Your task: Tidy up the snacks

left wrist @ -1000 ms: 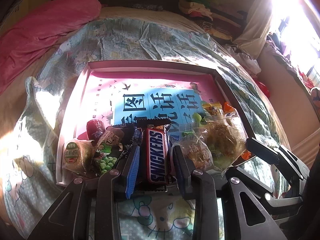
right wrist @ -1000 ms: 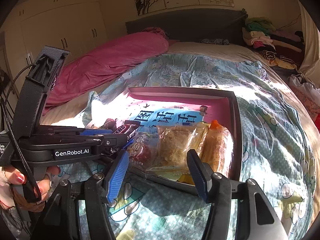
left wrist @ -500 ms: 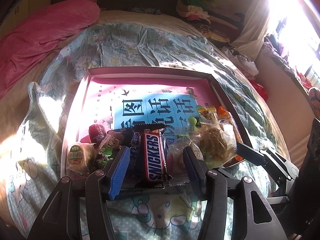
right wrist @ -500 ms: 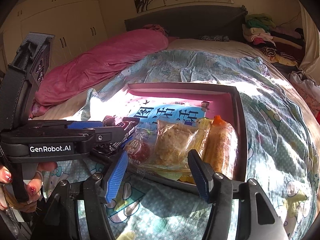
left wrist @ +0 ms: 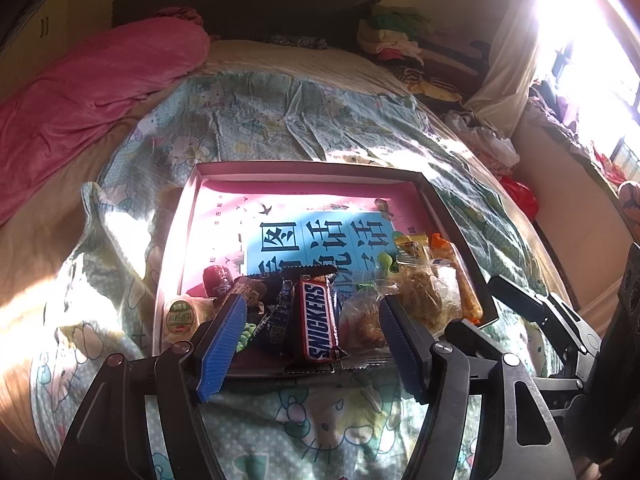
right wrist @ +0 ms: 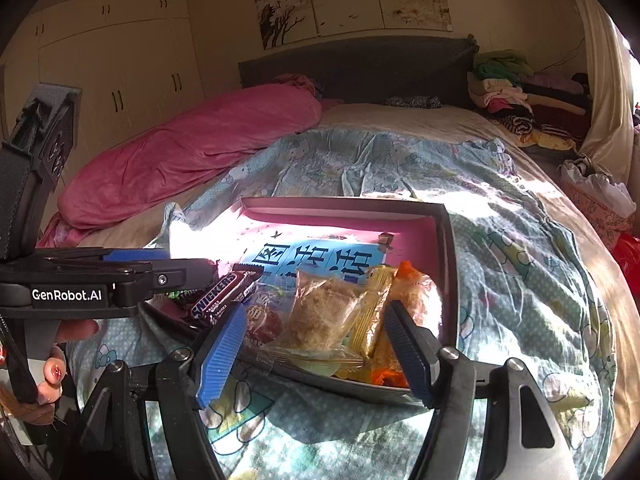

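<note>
The brown Snickers bar [left wrist: 319, 322] lies in the shallow pink-lined cardboard box [left wrist: 304, 188] on the bed, straight ahead of the left tongs [left wrist: 312, 344], its long axis pointing away between their spread, just-opening jaws. The right tongs [right wrist: 316, 354], spread too, grip nothing.

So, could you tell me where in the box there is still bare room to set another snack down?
The far half of the box is bare: the pink floor by the back wall and left wall, plus the blue label. The near edge is crowded, from the round snack past the Snickers to the orange pack.
</note>
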`<action>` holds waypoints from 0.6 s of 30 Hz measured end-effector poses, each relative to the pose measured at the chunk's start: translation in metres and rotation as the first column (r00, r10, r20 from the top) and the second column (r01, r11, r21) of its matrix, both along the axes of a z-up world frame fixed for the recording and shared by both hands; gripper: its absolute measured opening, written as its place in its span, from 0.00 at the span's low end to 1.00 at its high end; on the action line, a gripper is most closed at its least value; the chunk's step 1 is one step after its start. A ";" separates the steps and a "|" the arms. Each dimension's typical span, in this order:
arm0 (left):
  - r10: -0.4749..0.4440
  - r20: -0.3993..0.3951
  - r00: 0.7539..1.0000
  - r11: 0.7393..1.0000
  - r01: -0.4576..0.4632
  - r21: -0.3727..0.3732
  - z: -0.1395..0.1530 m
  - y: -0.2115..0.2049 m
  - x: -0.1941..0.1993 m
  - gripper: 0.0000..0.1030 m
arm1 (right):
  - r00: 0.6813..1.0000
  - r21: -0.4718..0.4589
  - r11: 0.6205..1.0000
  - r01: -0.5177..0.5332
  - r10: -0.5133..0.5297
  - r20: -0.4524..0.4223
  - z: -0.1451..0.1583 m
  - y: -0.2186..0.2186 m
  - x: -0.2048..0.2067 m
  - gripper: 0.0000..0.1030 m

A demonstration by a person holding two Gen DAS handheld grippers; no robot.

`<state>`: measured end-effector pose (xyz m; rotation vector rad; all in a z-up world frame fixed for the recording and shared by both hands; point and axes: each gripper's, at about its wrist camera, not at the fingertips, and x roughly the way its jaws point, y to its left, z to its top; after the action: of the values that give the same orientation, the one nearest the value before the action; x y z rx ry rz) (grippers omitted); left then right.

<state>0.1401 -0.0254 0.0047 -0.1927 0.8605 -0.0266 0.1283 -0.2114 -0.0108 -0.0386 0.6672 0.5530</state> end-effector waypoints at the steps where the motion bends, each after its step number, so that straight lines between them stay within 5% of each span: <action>1: 0.005 0.006 1.000 1.000 -0.005 0.002 0.002 0.001 -0.005 0.69 | 1.000 0.007 1.000 0.017 -0.017 0.019 0.005 -0.004 -0.004 0.72; 4: 0.027 0.007 1.000 0.999 -0.027 0.020 0.003 0.003 -0.020 0.69 | 0.997 0.027 0.998 0.062 -0.063 0.042 0.016 -0.014 -0.017 0.77; 8: 0.046 -0.027 0.999 0.998 -0.045 0.035 -0.010 0.001 -0.048 0.69 | 0.995 0.042 0.995 0.091 -0.090 -0.033 0.016 -0.018 -0.033 0.82; 11: 0.040 -0.055 0.998 0.998 -0.037 0.052 -0.022 -0.003 -0.068 0.69 | 0.993 0.015 0.996 0.084 -0.082 -0.084 0.008 -0.011 -0.049 0.95; 18: 0.039 -0.090 0.995 0.998 -0.034 0.058 -0.032 -0.004 -0.093 0.69 | 0.983 -0.019 0.990 0.139 -0.140 -0.121 0.001 -0.008 -0.077 0.95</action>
<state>0.0469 -0.0295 -0.0276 -0.1578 0.9470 0.0404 0.0510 -0.2194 -0.0095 0.0327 0.7855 0.4193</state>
